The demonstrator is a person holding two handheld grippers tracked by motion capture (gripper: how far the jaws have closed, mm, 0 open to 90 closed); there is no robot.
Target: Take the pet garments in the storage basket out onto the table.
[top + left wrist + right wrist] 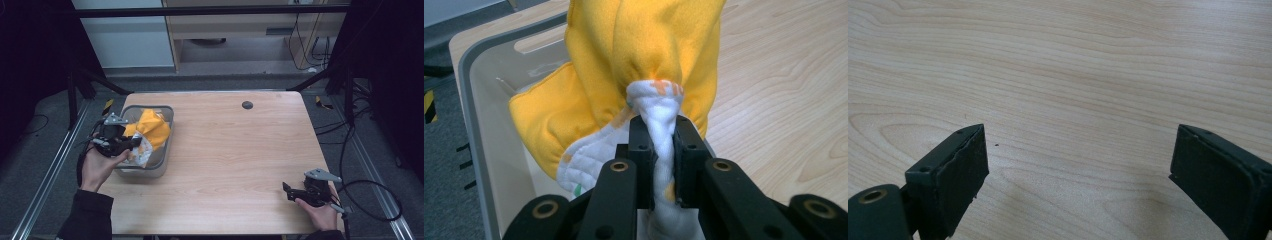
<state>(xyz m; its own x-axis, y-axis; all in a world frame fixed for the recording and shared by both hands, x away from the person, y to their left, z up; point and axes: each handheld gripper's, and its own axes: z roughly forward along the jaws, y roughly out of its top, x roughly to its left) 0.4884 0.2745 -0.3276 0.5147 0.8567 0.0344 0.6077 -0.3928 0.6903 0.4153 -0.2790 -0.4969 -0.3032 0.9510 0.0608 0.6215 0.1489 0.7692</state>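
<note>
A yellow cloth with a white patterned underside [150,131] hangs partly over a grey plastic bin [158,165] at the table's left side. My left gripper [134,143] is shut on a bunched white fold of that cloth [663,115], held just above the bin [484,95]; its jaws pinch the fold between them. My right gripper [287,190] rests low near the table's front right corner, held by a hand. In the right gripper view the gripper [1078,170] is open wide over bare wood with nothing between its jaws.
The wooden table [235,150] has a small dark round cap [247,105] near its far edge. Metal rails run along both sides of the table. A black cable [372,200] loops on the floor at the right.
</note>
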